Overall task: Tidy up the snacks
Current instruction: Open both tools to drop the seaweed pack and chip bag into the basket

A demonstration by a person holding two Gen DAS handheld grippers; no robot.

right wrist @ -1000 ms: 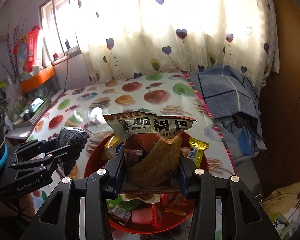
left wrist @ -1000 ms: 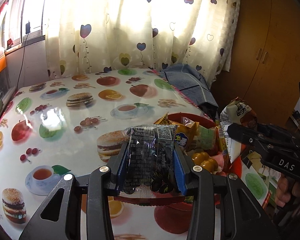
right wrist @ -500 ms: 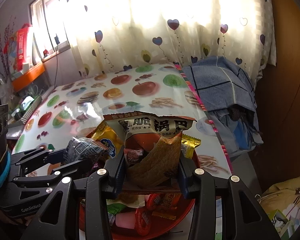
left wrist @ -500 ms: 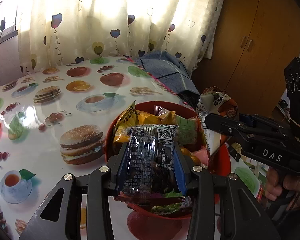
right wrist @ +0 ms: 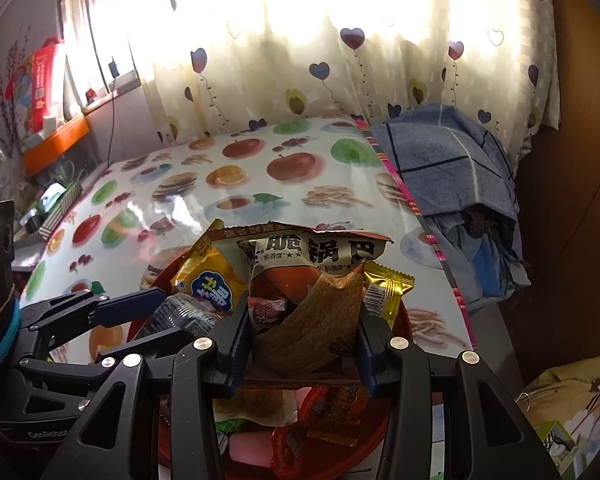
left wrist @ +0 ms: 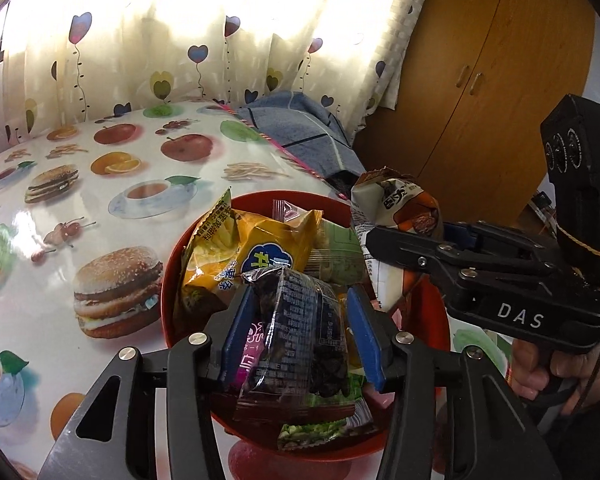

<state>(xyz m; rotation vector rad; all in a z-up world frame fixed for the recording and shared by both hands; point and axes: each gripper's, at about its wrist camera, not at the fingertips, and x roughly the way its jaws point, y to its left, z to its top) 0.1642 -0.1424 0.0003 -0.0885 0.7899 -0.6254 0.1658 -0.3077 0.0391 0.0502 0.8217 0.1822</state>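
A red bowl point(left wrist: 171, 280) point(right wrist: 380, 428) heaped with snack packets stands near the table's front right edge. My left gripper point(left wrist: 300, 296) hangs over the heap and its jaws are opening. A dark clear-wrapped packet point(left wrist: 304, 332) lies between the blue pads point(left wrist: 238, 332), with a gap on each side. My right gripper point(right wrist: 302, 316) is shut on a brown-and-silver crispy rice packet point(right wrist: 312, 280) point(left wrist: 396, 204) above the bowl's right side. A yellow packet point(left wrist: 260, 248) point(right wrist: 212, 284) lies in the bowl behind.
The table wears a glossy cloth point(left wrist: 112, 184) printed with fruit and burgers. A blue checked blanket point(right wrist: 440, 160) lies off its right edge before a wooden wardrobe point(left wrist: 480, 80). Curtains hang behind. Clutter fills the window ledge point(right wrist: 52, 140). A hand point(left wrist: 540, 364) holds the right gripper.
My left gripper swung right over the bowl and came down. Its pads have spread away from the dark packet. The right gripper sank slightly, still holding its packet.
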